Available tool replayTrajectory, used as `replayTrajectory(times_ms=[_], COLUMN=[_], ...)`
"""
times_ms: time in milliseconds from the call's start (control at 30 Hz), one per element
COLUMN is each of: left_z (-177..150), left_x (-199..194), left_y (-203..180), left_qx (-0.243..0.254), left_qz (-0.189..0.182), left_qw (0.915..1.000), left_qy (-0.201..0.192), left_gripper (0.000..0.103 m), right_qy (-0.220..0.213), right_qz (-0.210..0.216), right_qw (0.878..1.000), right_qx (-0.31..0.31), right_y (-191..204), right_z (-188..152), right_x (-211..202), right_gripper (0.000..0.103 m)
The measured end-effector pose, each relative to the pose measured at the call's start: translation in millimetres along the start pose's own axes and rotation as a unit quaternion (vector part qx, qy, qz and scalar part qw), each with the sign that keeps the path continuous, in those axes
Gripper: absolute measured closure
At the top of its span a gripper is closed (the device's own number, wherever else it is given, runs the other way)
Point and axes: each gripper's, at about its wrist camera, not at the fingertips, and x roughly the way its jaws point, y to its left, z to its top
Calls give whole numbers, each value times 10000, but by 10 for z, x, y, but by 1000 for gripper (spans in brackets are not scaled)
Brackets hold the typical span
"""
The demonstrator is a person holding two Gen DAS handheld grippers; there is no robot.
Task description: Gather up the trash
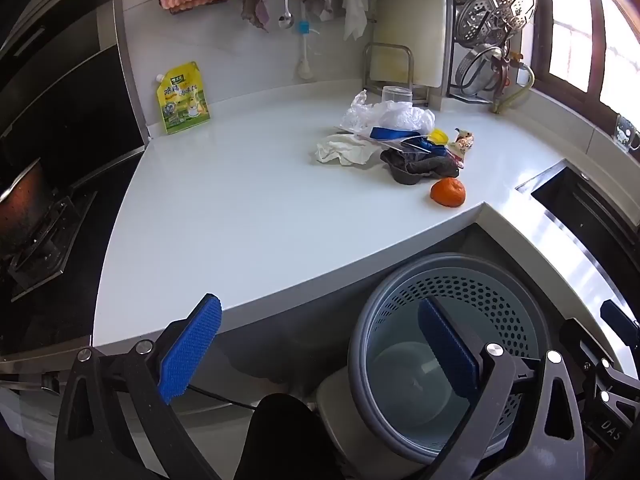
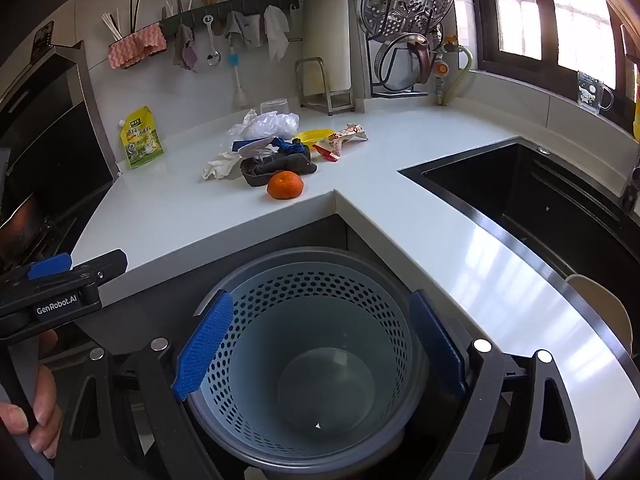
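A pile of trash lies on the white counter (image 1: 248, 216): an orange (image 1: 448, 197), a dark cloth (image 1: 416, 168), a white tissue (image 1: 344, 150), a clear plastic bag (image 1: 392, 116), a yellow lid (image 1: 438, 136) and a printed wrapper (image 1: 464, 140). The right wrist view shows the same orange (image 2: 285, 185), cloth (image 2: 276, 168) and wrapper (image 2: 340, 140). A perforated grey-blue bin (image 2: 320, 292) stands below the counter corner, with nothing visible inside. My left gripper (image 1: 320, 344) is open and holds nothing, over the counter edge and the bin (image 1: 480, 292). My right gripper (image 2: 320, 344) hangs open over the bin.
A black sink (image 2: 540, 200) is set into the counter on the right. On the left are a stove (image 1: 40, 240) and a yellow pouch (image 1: 184, 98) against the wall. A rack of lids (image 1: 492, 12) and a glass (image 1: 396, 94) stand behind the pile. A hand (image 2: 40, 400) grips the left tool.
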Motion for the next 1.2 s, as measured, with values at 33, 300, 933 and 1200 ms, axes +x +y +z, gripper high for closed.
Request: replayTrajectory(times_ms=[33,300,933,1200], left_z=[0,2,-16,-15], left_x=[-1,-1,27,23], left_y=[-1,0,-16,-18], left_qx=[5,6,14,19], left_qz=[10,2,16,26], left_qw=[10000,10000,10000,10000], left_qy=[7,14,15,14], left_gripper=[6,6,6,6], right_qy=[-9,-6,-20,-31], right_qz=[-7,0,7,5], right_qw=[10000,10000,10000,10000], right_qx=[-2,16,26,27], right_y=[-2,-10,-40,-34], right_z=[-1,-8,-12,-8], right_x=[-2,-13,-15,-15], right_gripper=[18,18,17,18])
